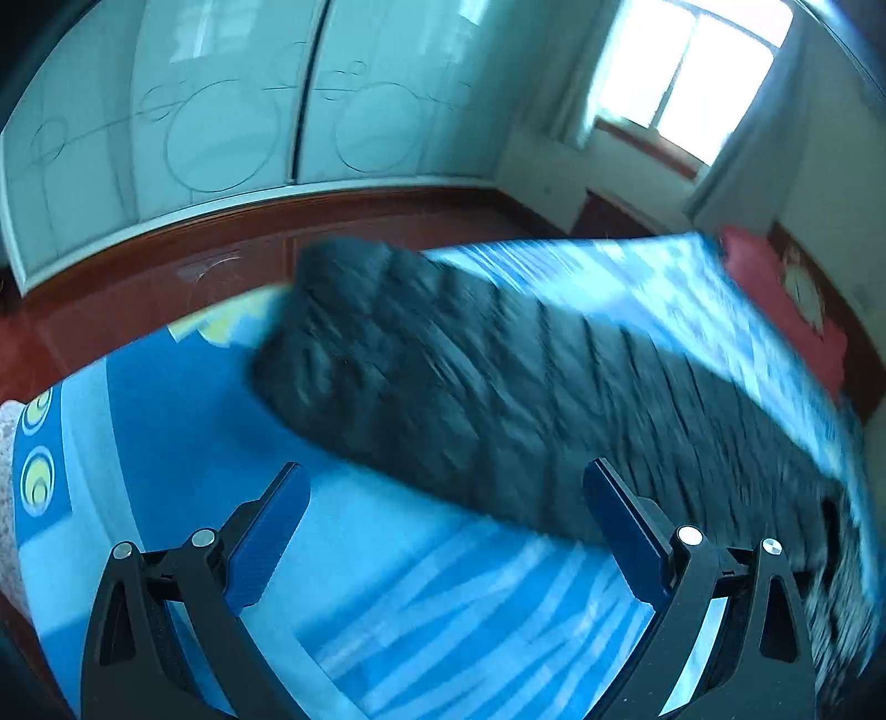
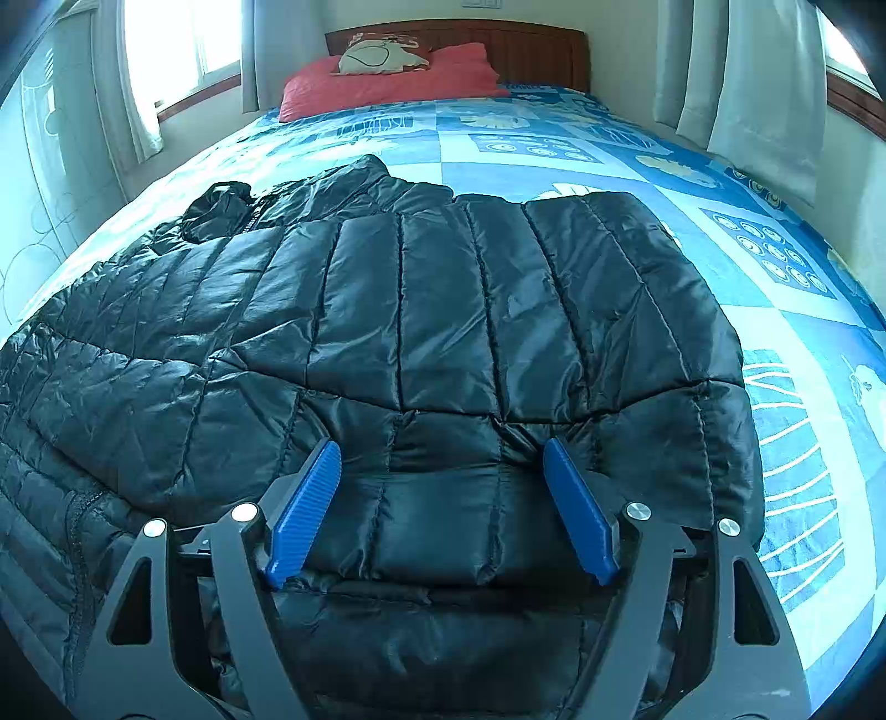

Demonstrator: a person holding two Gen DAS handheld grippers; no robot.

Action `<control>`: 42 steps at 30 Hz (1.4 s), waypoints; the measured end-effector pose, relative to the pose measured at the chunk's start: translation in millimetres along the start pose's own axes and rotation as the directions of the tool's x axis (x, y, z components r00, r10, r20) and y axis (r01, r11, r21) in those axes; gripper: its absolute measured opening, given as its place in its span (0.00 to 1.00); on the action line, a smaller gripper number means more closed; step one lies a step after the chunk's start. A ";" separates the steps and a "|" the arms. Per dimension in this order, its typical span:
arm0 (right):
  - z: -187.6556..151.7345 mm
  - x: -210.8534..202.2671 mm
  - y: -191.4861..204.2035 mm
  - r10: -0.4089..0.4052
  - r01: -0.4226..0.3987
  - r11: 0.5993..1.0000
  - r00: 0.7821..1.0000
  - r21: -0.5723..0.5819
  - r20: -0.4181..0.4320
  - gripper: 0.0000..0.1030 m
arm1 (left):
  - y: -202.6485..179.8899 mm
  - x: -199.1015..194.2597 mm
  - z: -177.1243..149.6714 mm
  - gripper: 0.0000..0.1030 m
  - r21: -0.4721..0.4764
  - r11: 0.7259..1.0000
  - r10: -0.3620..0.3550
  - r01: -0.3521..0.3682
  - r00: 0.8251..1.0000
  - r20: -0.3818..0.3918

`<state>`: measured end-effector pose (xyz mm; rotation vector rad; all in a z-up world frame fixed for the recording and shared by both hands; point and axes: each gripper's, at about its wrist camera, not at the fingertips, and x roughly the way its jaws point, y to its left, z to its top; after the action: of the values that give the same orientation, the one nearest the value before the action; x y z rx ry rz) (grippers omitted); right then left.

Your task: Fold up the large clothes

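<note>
A black quilted puffer jacket [image 2: 443, 310] lies spread on a bed with a blue patterned sheet [image 2: 554, 144]; one part is folded over onto the body. My right gripper [image 2: 443, 446] is open just over the jacket's near edge, and its blue pads [image 2: 310, 498] straddle the fabric without pinching it. In the blurred left wrist view the jacket [image 1: 498, 387] runs as a long dark band across the sheet [image 1: 387, 581]. My left gripper [image 1: 446, 471] is open wide with nothing between its fingers; its right pad [image 1: 620, 531] sits near the jacket's edge.
A red pillow [image 2: 387, 83] with a pale cushion on it lies against the wooden headboard [image 2: 531, 50]. Curtained windows [image 2: 183, 44] flank the bed. A white wardrobe [image 1: 221, 122] stands beyond a strip of red-brown floor [image 1: 166, 282] along the bed's side.
</note>
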<state>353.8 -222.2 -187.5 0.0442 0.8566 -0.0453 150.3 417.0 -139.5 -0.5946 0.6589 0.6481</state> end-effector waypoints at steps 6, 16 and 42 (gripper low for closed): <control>-0.3 0.1 0.2 0.000 0.000 1.000 1.000 -0.001 0.002 0.74 | 34.5 26.7 15.8 0.94 -0.113 0.990 -0.089 0.084 0.995 -0.037; -0.5 -0.1 -0.5 0.001 -0.001 1.000 1.000 0.000 0.001 0.74 | 57.9 20.0 28.9 0.92 -0.184 0.976 -0.109 0.116 0.993 0.049; -0.5 -0.9 -0.2 0.008 -0.008 1.000 1.000 0.002 0.007 0.75 | 53.1 32.9 32.1 0.40 -0.228 0.974 -0.003 0.011 0.999 0.035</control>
<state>352.8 -222.3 -187.2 0.0496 0.8491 -0.0390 144.8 484.7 -157.5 -0.7970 0.5530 0.7322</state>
